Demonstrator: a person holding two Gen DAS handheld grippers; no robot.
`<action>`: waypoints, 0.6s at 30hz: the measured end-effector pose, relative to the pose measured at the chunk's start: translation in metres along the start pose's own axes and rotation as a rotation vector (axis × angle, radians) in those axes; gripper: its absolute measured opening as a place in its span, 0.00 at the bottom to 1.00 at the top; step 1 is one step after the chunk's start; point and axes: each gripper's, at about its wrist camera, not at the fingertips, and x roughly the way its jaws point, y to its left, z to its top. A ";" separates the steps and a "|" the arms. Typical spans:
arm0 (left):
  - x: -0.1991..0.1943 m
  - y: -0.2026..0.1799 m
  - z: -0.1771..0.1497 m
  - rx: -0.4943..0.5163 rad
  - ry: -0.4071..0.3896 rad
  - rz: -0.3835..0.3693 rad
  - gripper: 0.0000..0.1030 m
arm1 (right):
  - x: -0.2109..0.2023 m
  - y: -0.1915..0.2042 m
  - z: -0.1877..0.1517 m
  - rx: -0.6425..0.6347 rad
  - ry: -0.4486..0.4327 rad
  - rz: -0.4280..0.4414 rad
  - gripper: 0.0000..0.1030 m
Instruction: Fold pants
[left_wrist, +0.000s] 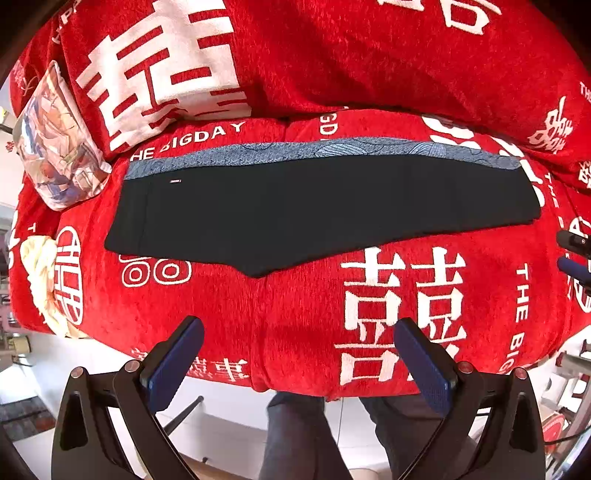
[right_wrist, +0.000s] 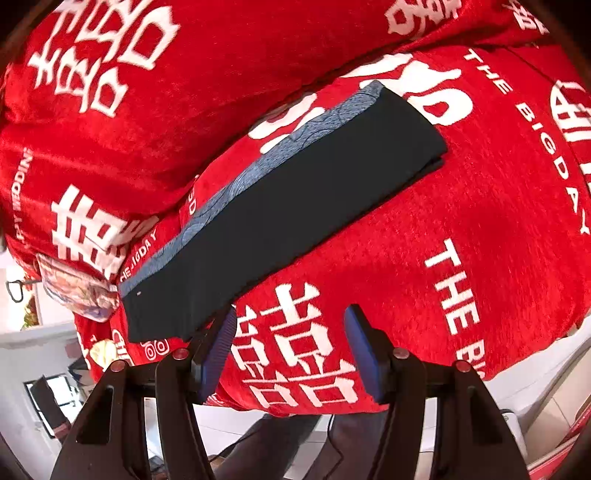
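Dark pants (left_wrist: 314, 210) with a blue patterned side stripe lie flat and lengthwise on the red sofa seat, legs stacked, waist at the left. They also show in the right wrist view (right_wrist: 288, 206), running diagonally. My left gripper (left_wrist: 299, 336) is open and empty, held above the seat's front edge, short of the pants. My right gripper (right_wrist: 291, 325) is open and empty, near the front edge, its left finger close to the pants' crotch edge. The right gripper's tips (left_wrist: 574, 254) show at the right edge of the left wrist view.
A red cover with white lettering (left_wrist: 406, 302) drapes the sofa seat and backrest. A printed cushion (left_wrist: 55, 140) leans at the left end. The person's legs (left_wrist: 306, 435) stand at the sofa front. Room clutter lies on the floor at both sides.
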 end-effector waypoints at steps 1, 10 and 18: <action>0.000 -0.003 0.003 0.004 -0.001 0.003 1.00 | 0.001 -0.003 0.002 0.005 0.001 0.004 0.63; 0.036 -0.040 0.046 0.082 0.010 0.019 1.00 | 0.028 -0.046 0.016 0.105 0.031 0.048 0.63; 0.084 -0.079 0.076 0.111 0.034 0.003 1.00 | 0.060 -0.082 0.029 0.193 0.031 0.090 0.63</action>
